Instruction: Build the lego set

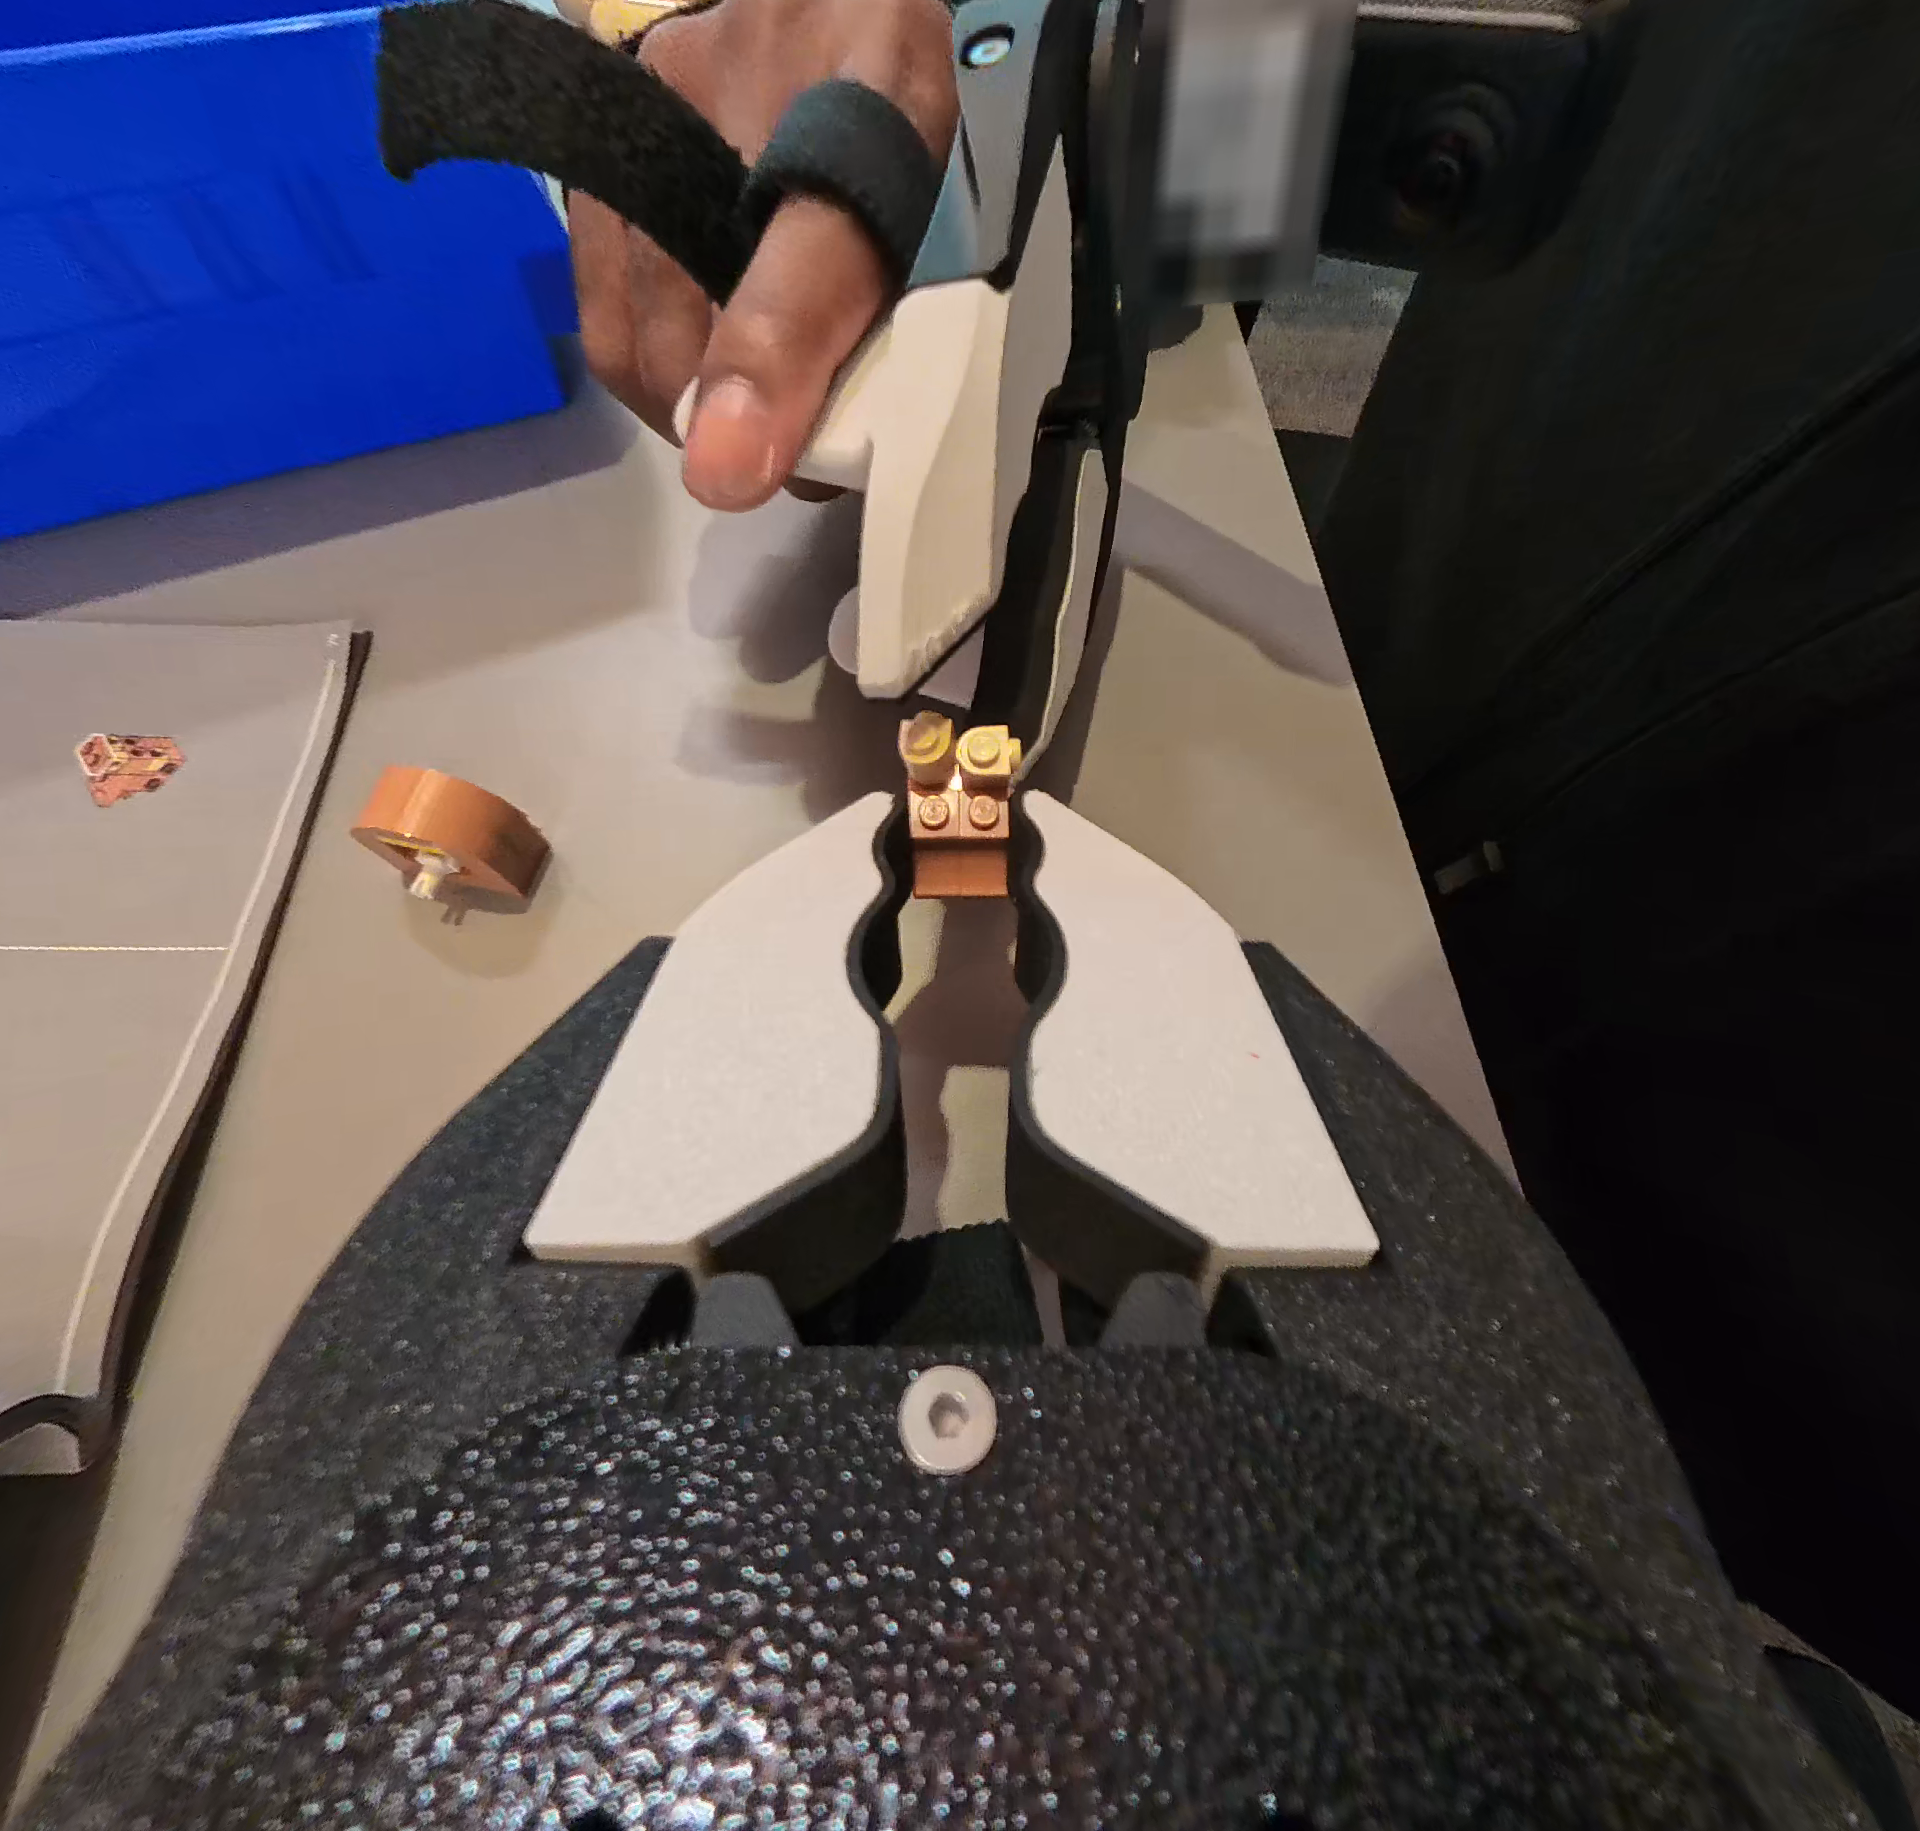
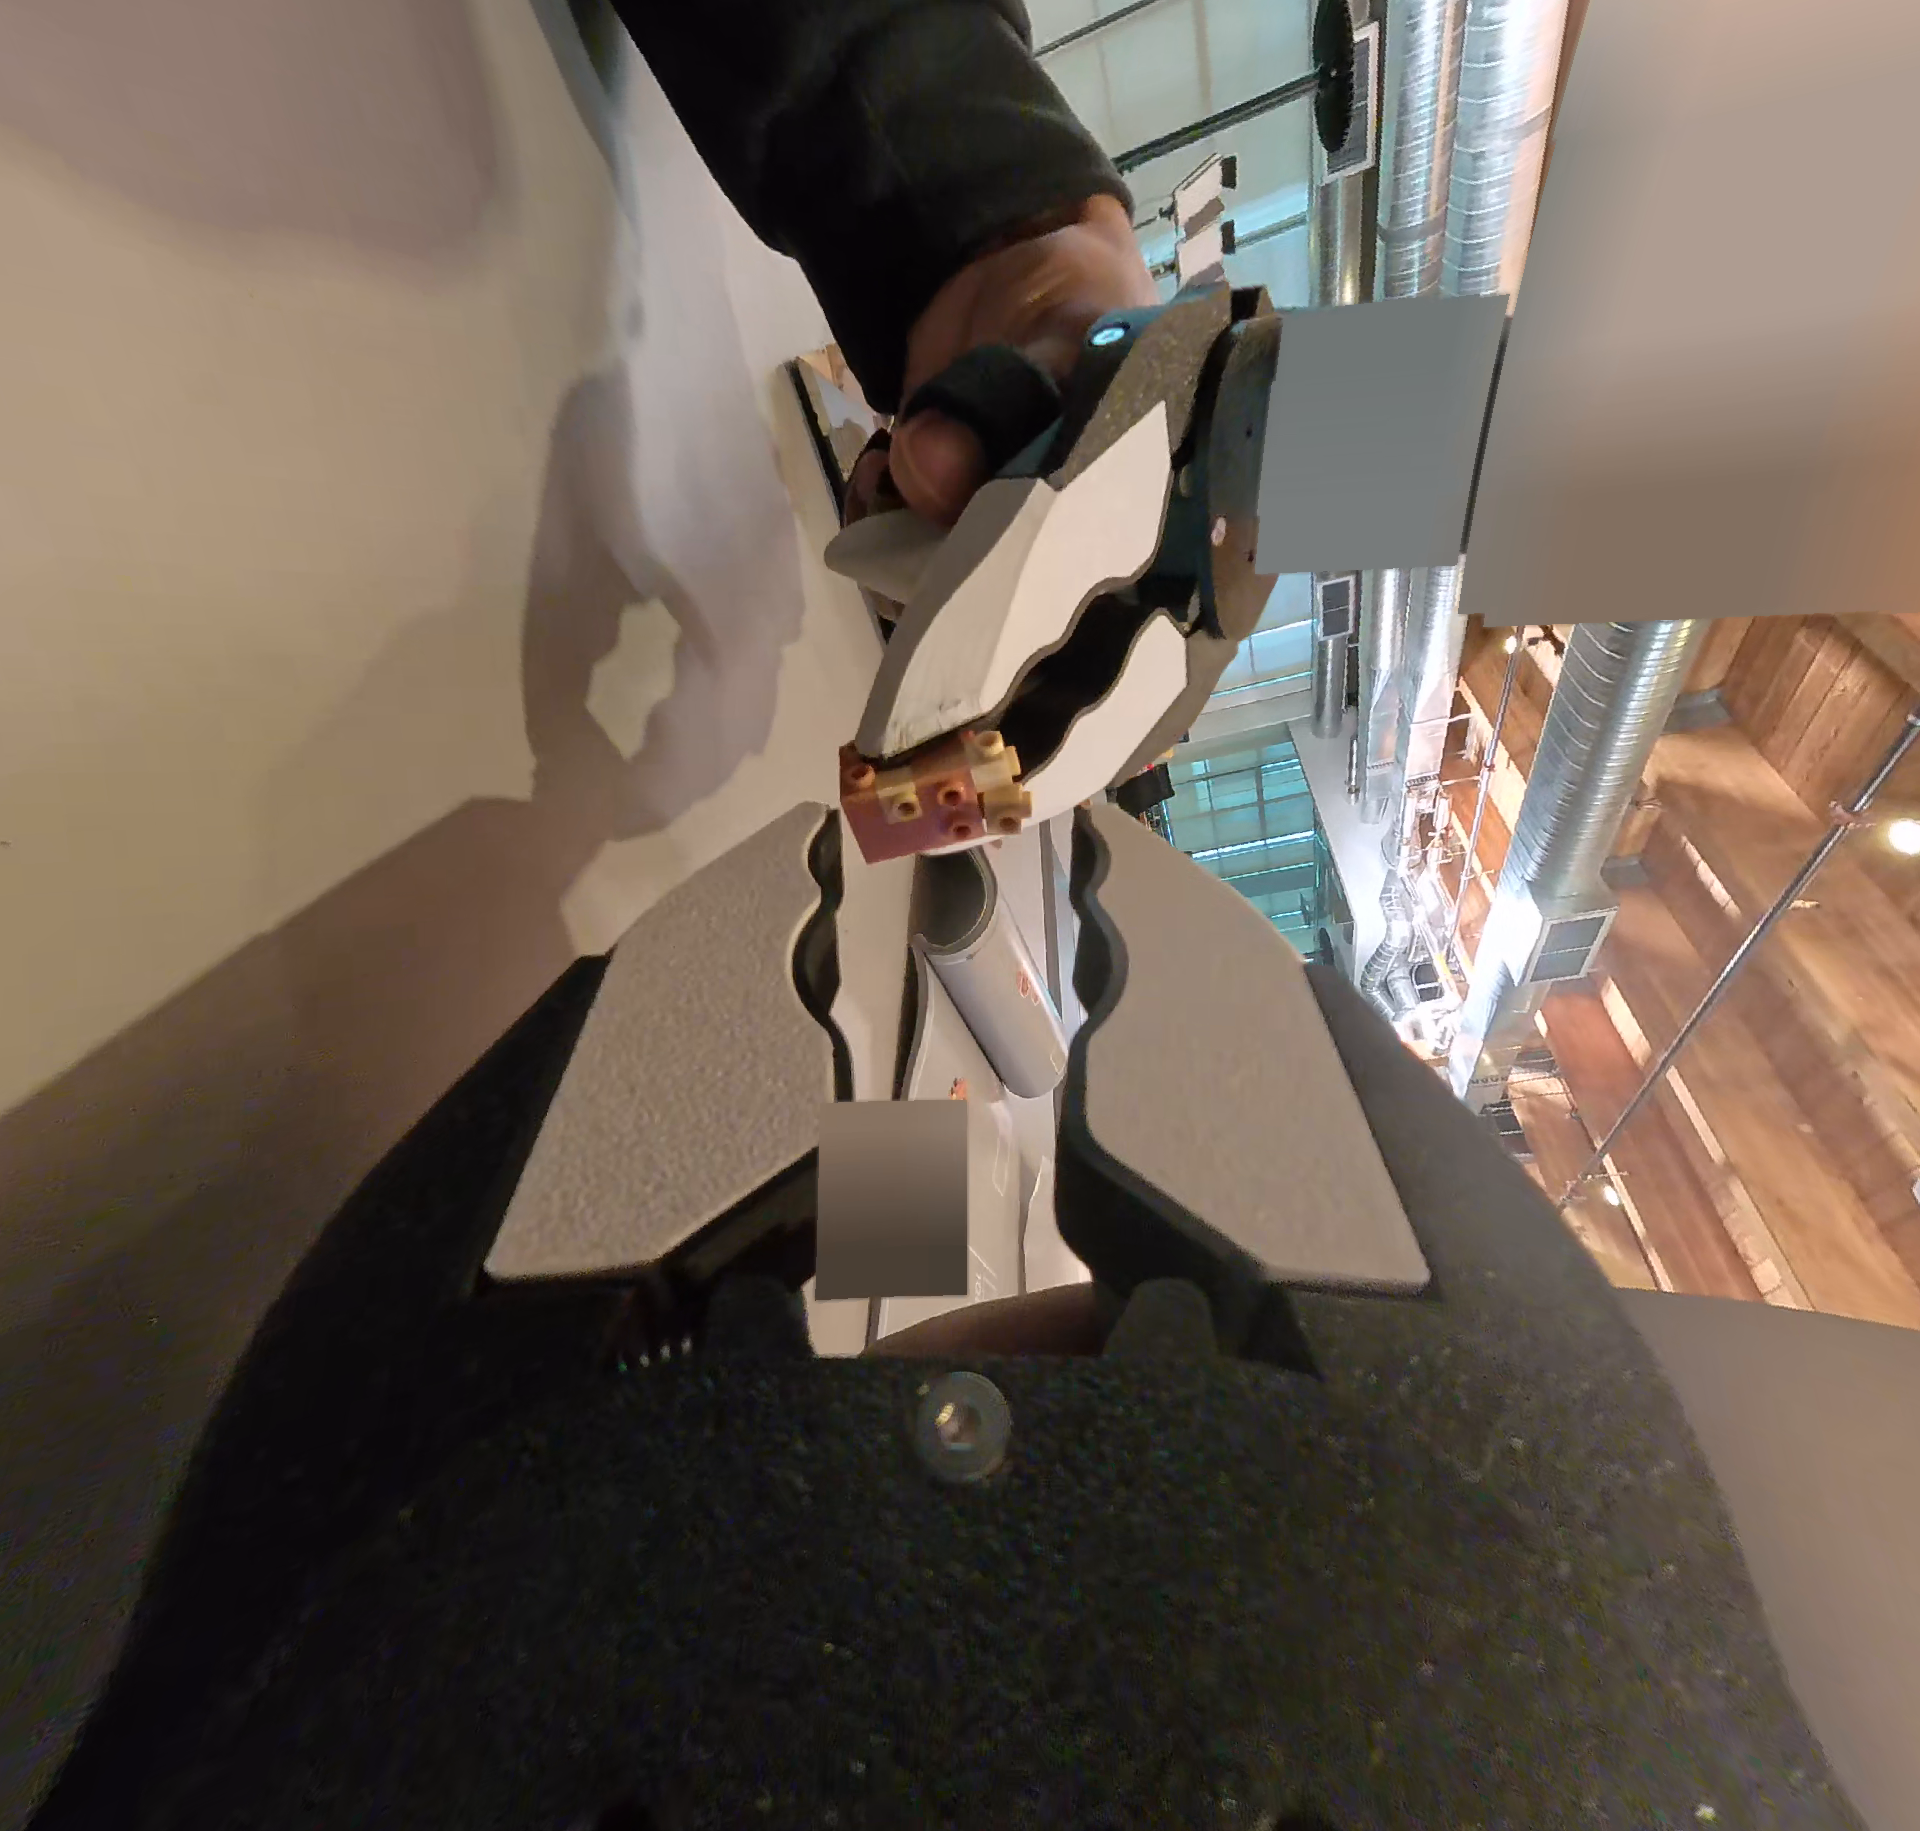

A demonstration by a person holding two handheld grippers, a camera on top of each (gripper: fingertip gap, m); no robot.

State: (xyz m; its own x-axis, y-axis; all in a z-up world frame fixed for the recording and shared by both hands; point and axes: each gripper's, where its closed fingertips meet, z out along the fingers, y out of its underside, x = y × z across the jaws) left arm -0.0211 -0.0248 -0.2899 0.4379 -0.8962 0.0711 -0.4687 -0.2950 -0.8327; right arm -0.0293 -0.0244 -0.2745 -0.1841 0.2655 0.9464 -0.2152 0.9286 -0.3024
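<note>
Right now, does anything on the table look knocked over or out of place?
Yes: the brown round wheel-like brick piece lies tipped on the grey table, its white axle pin pointing sideways, away from the brick assembly clamped in the left gripper.

Small toy-brick assembly [image 1: 958, 825]: brown studded block with tan stud pieces on its far end and sides, seen again in the right wrist view [image 2: 930, 794]. It is clamped at the tips of the left tongs [image 1: 958, 841], pads pressed on both brown sides, and held above the grey surface [image 1: 582, 950]. The right tongs [image 2: 951, 846] are spread wide, tips just beside the assembly, not pressing on it. A brown round toy part [image 1: 449, 836] with a white peg is lying on the surface, well to the left.
</note>
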